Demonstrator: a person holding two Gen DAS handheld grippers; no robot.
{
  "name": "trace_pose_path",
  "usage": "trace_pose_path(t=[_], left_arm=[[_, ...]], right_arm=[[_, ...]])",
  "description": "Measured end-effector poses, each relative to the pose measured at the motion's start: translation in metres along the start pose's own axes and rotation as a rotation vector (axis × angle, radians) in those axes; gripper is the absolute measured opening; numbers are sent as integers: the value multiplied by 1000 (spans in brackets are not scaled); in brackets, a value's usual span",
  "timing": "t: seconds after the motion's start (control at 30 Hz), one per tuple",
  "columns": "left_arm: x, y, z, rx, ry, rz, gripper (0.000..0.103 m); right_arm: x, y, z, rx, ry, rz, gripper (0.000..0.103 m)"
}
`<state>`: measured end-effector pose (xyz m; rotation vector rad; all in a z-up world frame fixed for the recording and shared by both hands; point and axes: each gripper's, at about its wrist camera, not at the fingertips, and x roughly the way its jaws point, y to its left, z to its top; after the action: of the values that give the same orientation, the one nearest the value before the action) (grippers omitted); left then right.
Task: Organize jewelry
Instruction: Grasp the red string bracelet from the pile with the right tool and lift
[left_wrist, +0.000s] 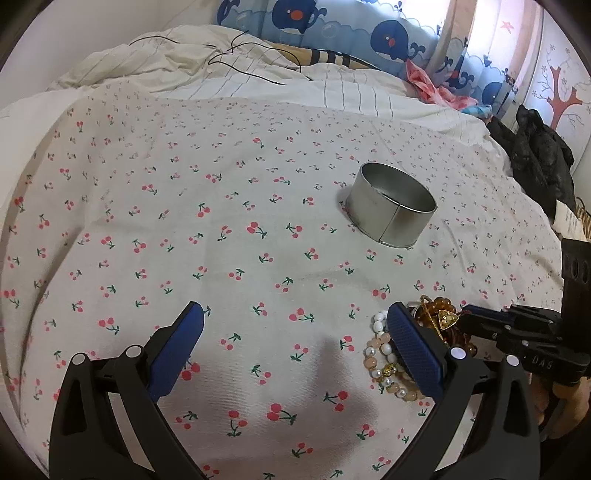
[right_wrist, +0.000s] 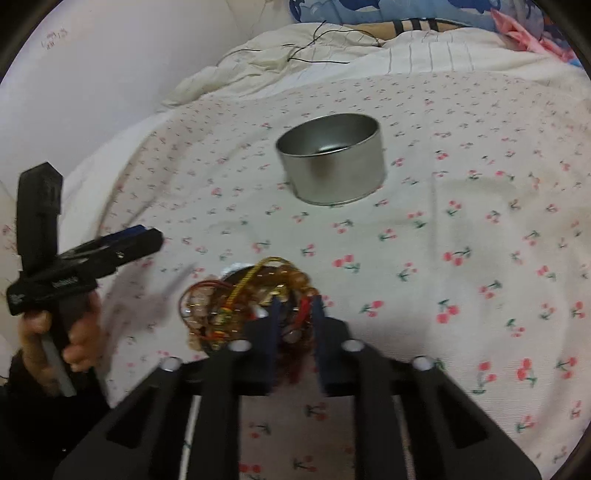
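A tangle of bracelets (right_wrist: 221, 306) lies on the cherry-print sheet (right_wrist: 461, 221), close in front of my right gripper (right_wrist: 296, 304). Its blue pads stand close together, shut on the amber bead bracelet (right_wrist: 299, 286), with a red tassel between them. In the left wrist view a pearl and pink bead bracelet (left_wrist: 376, 354) lies just beside the right finger of my left gripper (left_wrist: 295, 314), which is open with only bare sheet between its fingers. The right gripper (left_wrist: 465, 319) reaches into the amber beads (left_wrist: 439, 304) from the right. An open round metal tin (left_wrist: 391, 206) (right_wrist: 332, 158) stands farther back.
A rumpled striped quilt (left_wrist: 258, 74) with a thin black cable (left_wrist: 243, 66) lies at the back. Dark clothing (left_wrist: 543, 155) is heaped at the right edge of the bed. A person's hand (right_wrist: 77, 343) holds the left gripper (right_wrist: 147, 236) at the left.
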<state>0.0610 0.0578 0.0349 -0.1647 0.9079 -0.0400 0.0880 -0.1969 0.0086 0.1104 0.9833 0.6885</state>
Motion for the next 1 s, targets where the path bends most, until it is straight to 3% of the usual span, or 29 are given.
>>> trace_pose_path(t=[0.27,0.5,0.63,0.73,0.93,1.0], left_arm=[[-3,-2,2,12,7,6,96],[-2,-3,1,17,13,-1,96],[-6,-12,1,46,-7,-93,96],[-9,-36,-1,121,-24,-233,96],[-4,-89,-14,296,-49,-283,93],[-5,-96,-16,308,-65,-302,82]], right_arm=[[-40,-11,4,78,-163,84,4],[-57,-24,10,129,-222,106,4],[-71,-30,12,160,-293,142,4],[-81,-35,14,178,-334,159,4],[-91,-44,13,226,-374,203,4],[-93,-44,12,227,-380,210,4]])
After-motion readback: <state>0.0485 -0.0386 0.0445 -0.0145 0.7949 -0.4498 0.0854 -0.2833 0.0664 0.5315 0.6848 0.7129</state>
